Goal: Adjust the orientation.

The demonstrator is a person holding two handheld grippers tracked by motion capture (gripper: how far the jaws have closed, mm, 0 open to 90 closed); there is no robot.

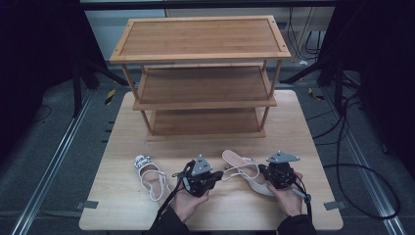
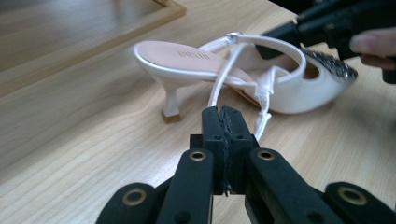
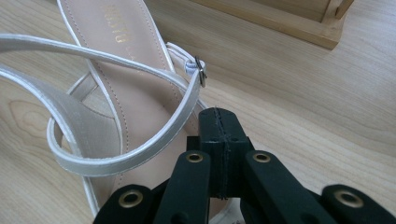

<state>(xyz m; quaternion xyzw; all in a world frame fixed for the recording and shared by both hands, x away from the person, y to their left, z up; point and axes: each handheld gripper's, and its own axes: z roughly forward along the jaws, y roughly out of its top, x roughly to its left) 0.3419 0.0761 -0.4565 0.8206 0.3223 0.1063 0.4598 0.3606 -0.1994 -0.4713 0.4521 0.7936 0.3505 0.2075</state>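
Note:
A white heeled sandal (image 1: 244,172) lies on the table in front of the rack, toe toward me; its insole (image 2: 187,60) and straps fill much of both gripper views. My left gripper (image 1: 219,173) points right at the sandal's heel side. It is shut with nothing between its jaws (image 2: 223,116), and a loose strap end (image 2: 262,122) lies just beside the tip. My right gripper (image 1: 265,170) hovers over the toe end and is shut too (image 3: 218,116). The ankle strap (image 3: 116,158) and its buckle (image 3: 201,70) loop just ahead of it. A second white sandal (image 1: 149,176) lies at the left.
A three-shelf wooden rack (image 1: 200,39) stands at the back of the light wooden table (image 1: 210,147), and its shelves are bare. The rack's base rail (image 2: 116,32) runs close behind the sandal. Cables trail over the floor at the right.

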